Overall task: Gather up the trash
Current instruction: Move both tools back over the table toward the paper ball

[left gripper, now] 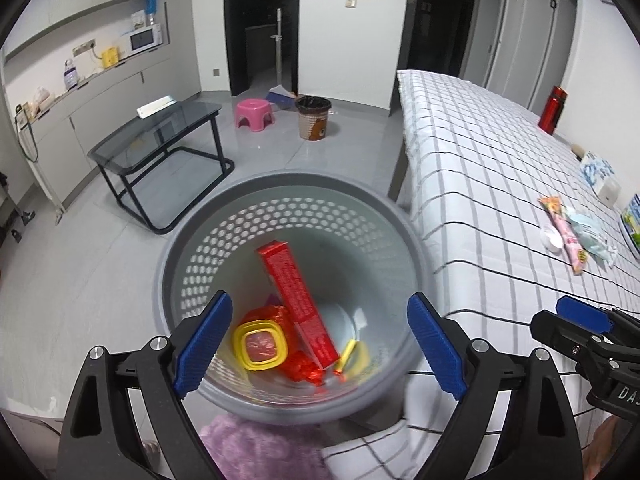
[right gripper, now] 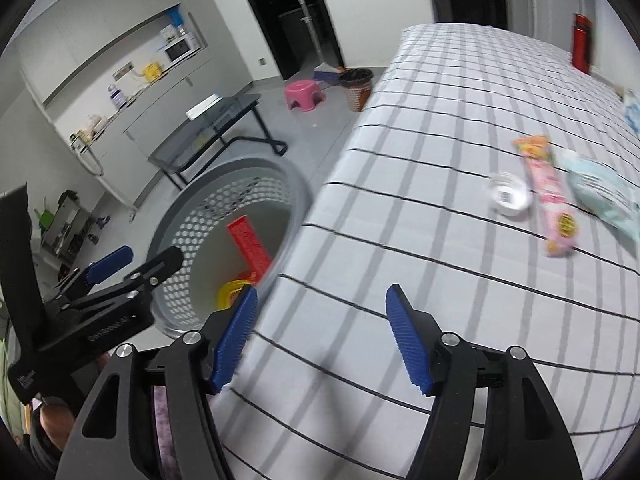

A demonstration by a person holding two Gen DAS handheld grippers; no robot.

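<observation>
Both grippers, left (left gripper: 320, 340) and right (right gripper: 320, 340), gape empty; the right should straddle the far pink wrapper (right gripper: 550, 196) squarely before carrying it left to the bin (right gripper: 296, 188).

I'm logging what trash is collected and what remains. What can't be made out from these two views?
- Basket bottom, left wrist view: red box covers items beneath.
- Pink wrapper print, right wrist view: blurred.
- Light blue packet, right wrist view: cut off by the edge.

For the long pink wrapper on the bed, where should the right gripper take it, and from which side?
Grip the pink wrapper across its narrow width near mid-length, coming from above with the right gripper. It lies flat and long, with a white cap close on one side, so avoid a sideways approach.
</observation>
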